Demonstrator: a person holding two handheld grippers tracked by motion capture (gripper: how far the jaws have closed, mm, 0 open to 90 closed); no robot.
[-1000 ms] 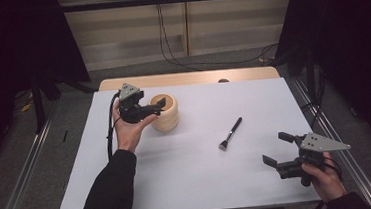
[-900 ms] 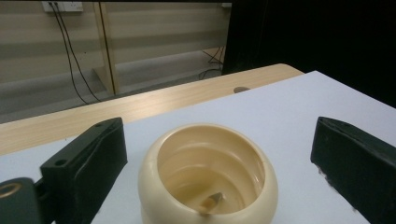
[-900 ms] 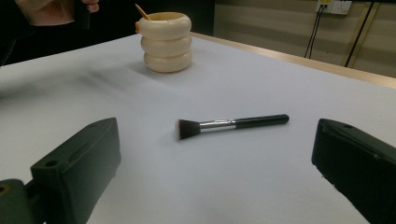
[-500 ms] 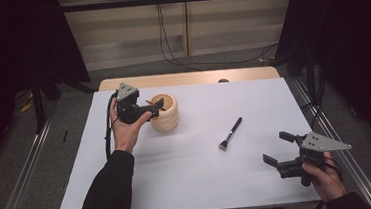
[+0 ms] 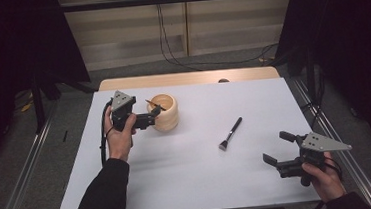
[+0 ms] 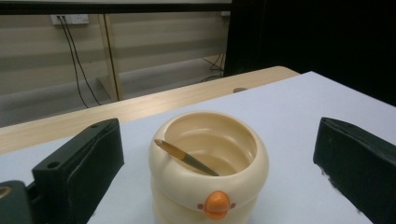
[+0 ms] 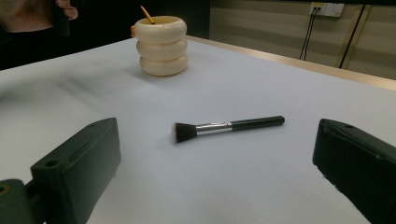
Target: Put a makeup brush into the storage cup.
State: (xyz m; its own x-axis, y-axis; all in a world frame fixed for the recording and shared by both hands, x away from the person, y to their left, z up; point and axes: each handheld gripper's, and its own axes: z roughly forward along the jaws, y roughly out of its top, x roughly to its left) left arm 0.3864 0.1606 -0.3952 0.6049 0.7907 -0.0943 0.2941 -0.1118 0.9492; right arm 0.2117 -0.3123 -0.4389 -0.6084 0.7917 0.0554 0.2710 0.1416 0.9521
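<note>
A cream ringed cup [image 5: 167, 115] with an orange knob stands at the table's back left. A thin brush with a wooden handle [image 5: 154, 105] leans inside it. My left gripper [image 5: 153, 117] is held just left of the cup, open, its jaws pointing at the cup without touching it. In the left gripper view the cup [image 6: 210, 186] stands ahead between the spread jaws, with the brush [image 6: 184, 158] resting on its rim. A black makeup brush [image 5: 230, 133] lies flat mid-table. My right gripper [image 5: 275, 147] is open at the front right, facing that makeup brush [image 7: 229, 126].
The white table cover [image 5: 199, 178] spans the table, and a strip of bare wood [image 5: 186, 78] shows along the far edge. Cables hang at the back wall. Metal rails run along the floor on both sides.
My left gripper has drawn back leftward and slightly nearer, off the cup's rim. The thin brush stays in the cup. The right gripper has not moved.
</note>
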